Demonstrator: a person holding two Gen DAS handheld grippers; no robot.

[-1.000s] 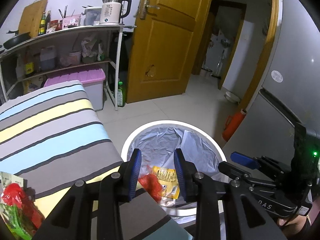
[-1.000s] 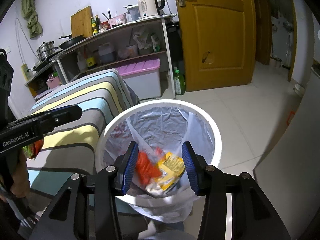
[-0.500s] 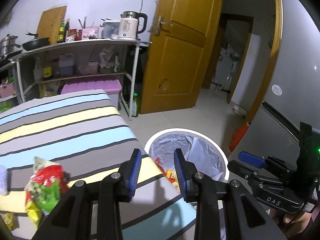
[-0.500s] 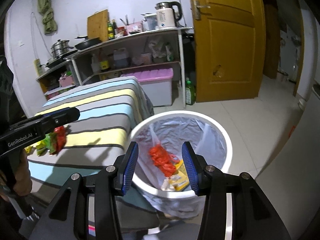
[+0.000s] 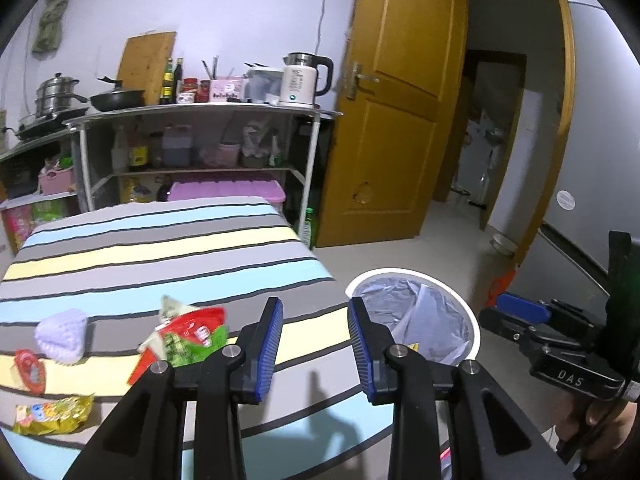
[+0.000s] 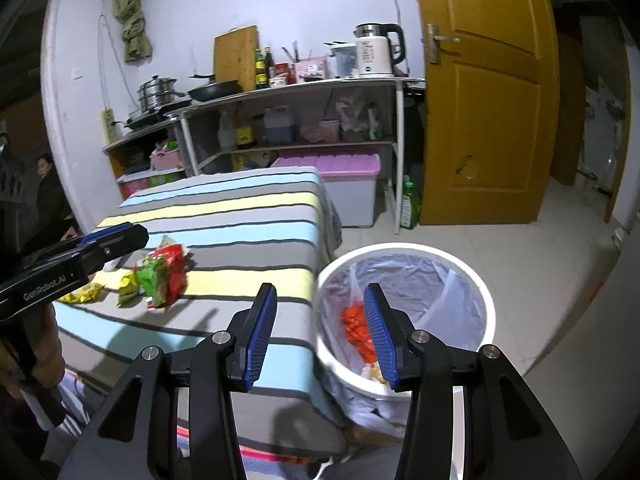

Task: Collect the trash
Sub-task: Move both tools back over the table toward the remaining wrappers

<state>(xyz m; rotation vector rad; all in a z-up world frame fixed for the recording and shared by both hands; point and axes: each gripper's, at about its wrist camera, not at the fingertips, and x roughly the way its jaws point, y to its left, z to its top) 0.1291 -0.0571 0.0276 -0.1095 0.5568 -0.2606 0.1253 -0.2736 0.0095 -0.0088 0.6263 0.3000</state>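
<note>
Striped table [image 5: 160, 248] holds wrappers [image 5: 188, 338] left of left gripper [image 5: 315, 346].

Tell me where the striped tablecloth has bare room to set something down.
The far half of the striped tablecloth, toward the metal shelf, is bare, as is the near corner beside the white trash bin. The near left is crowded: red-green snack bag, white crumpled tissue, red wrapper, yellow wrapper.

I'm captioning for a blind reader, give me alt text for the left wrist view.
The open, empty left gripper points over a striped table strewn with snack wrappers, beside a white lined bin on the floor. The right gripper shows at the right edge; a cluttered shelf and a wooden door stand behind.
</note>
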